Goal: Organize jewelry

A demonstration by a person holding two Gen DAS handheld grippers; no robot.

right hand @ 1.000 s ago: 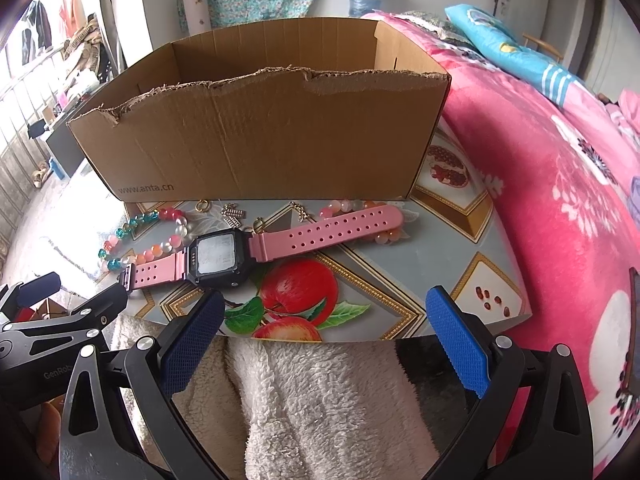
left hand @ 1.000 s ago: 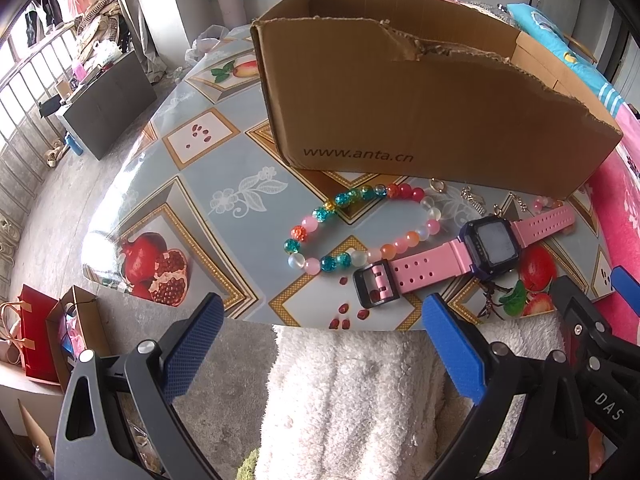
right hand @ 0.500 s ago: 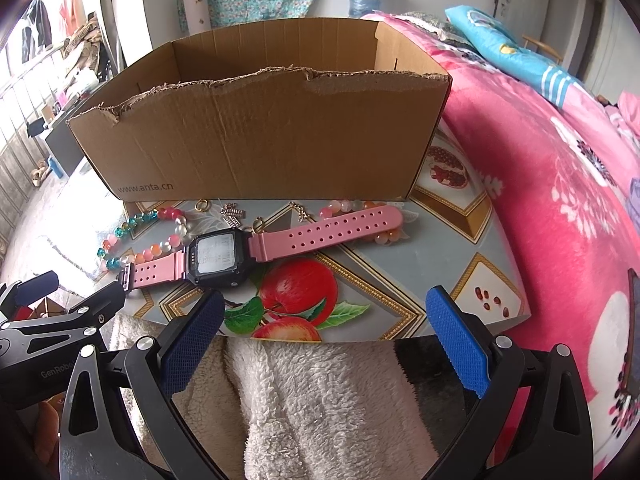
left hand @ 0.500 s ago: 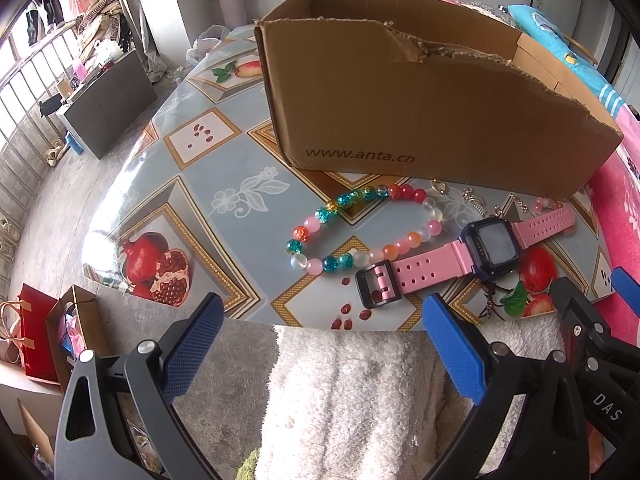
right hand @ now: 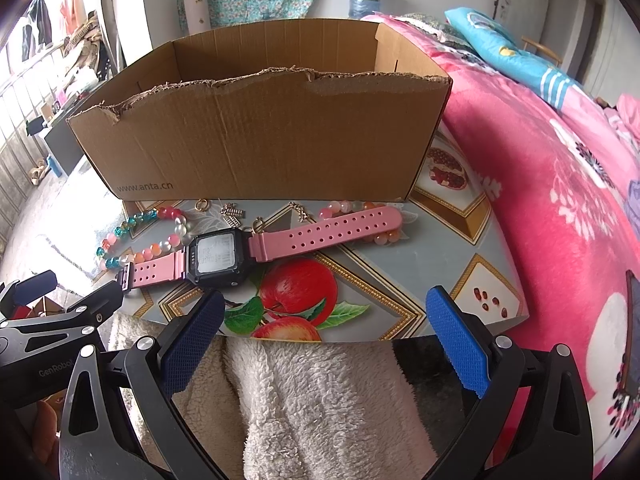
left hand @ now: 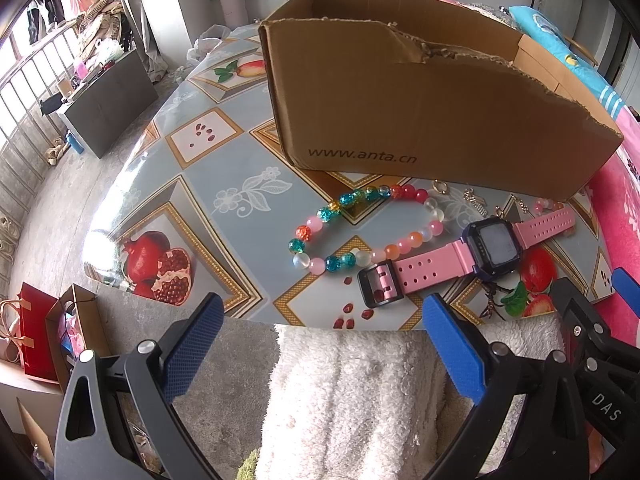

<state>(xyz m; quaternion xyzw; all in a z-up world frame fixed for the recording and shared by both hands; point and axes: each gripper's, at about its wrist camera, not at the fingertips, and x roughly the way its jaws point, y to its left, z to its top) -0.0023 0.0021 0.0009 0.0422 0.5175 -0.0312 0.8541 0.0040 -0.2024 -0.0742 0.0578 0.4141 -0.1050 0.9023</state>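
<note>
A pink-strapped watch (left hand: 472, 254) (right hand: 256, 250) with a dark square face lies flat near the table's front edge. Behind it, a multicoloured bead bracelet (left hand: 340, 232) (right hand: 136, 240) forms a loop. Small metal charms and a ring (right hand: 232, 214) (left hand: 474, 198) lie by the foot of the open cardboard box (left hand: 420, 104) (right hand: 256, 136). A second pale bead bracelet (right hand: 352, 210) is half under the watch strap. My left gripper (left hand: 320, 338) hangs open just short of the table edge, in front of the bracelet. My right gripper (right hand: 320, 330) is open too, just in front of the watch.
The table (left hand: 208, 184) carries a glossy fruit-patterned cover. A fluffy white fabric (right hand: 320, 392) lies below both grippers. A pink floral bedspread (right hand: 560, 168) runs along the right. Left of the table are floor, paper bags (left hand: 36, 336) and a dark cabinet (left hand: 108, 104).
</note>
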